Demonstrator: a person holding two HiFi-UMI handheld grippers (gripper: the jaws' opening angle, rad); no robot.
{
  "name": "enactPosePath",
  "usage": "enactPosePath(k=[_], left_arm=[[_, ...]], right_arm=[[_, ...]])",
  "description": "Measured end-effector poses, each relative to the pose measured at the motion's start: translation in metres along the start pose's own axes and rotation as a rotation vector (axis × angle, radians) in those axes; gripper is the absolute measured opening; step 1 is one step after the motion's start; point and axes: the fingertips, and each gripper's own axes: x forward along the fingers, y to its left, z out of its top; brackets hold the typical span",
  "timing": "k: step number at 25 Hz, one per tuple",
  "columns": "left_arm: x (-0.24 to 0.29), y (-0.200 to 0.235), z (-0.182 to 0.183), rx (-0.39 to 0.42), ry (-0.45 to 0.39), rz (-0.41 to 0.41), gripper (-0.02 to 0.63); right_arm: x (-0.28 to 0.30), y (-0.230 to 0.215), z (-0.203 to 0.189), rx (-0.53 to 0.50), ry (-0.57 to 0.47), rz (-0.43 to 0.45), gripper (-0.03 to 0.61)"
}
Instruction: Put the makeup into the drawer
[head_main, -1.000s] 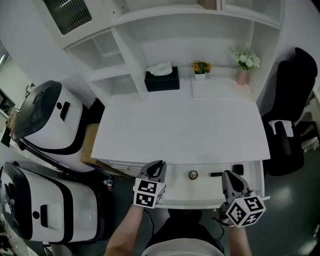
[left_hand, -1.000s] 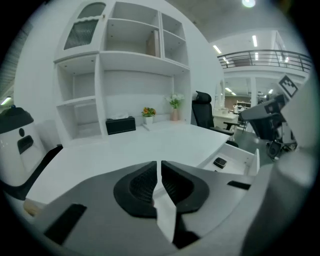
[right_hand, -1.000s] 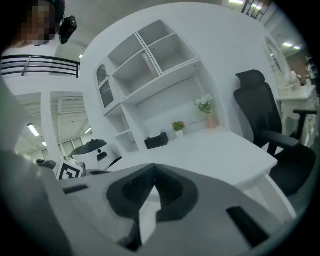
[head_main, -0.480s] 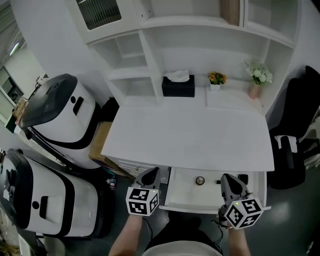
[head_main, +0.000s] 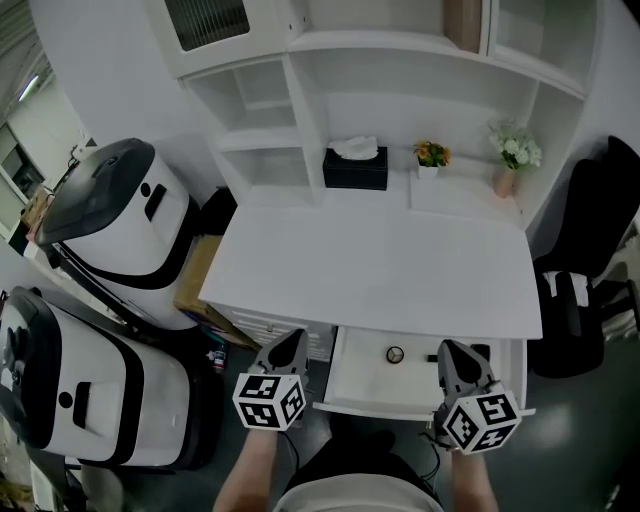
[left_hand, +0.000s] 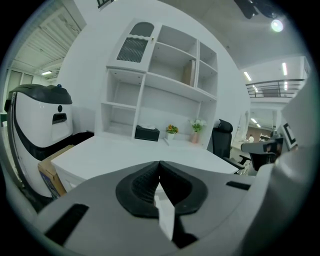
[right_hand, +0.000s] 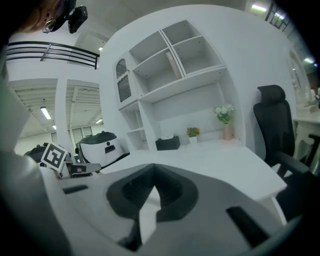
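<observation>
The white drawer (head_main: 368, 373) under the desk's front edge stands pulled out. A small round makeup compact (head_main: 394, 353) lies in it, and a dark item (head_main: 479, 351) at its right end is partly hidden. My left gripper (head_main: 292, 339) is shut and empty, just left of the drawer's left corner. In the left gripper view its jaws (left_hand: 159, 163) meet with nothing between them. My right gripper (head_main: 448, 348) hovers over the drawer's right part, also shut and empty. The right gripper view shows its closed jaws (right_hand: 154, 169).
The white desk (head_main: 380, 265) carries a black tissue box (head_main: 355, 168), an orange flower pot (head_main: 431, 155) and a pink vase of white flowers (head_main: 511, 158) at the back. A black chair (head_main: 590, 260) stands at right. Two large white machines (head_main: 110, 225) and a cardboard box (head_main: 196, 285) stand at left.
My left gripper has drawn away from the drawer's left front edge, moving left. The right gripper has shifted only slightly. The drawer stays open with the compact inside.
</observation>
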Motion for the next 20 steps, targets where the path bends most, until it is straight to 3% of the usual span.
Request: enactPosePath(k=[20], left_arm=[[-0.01, -0.06, -0.006, 0.015, 0.012, -0.05, 0.003]], right_arm=[[-0.044, -0.017, 0.001, -0.019, -0.025, 0.008, 0.002]])
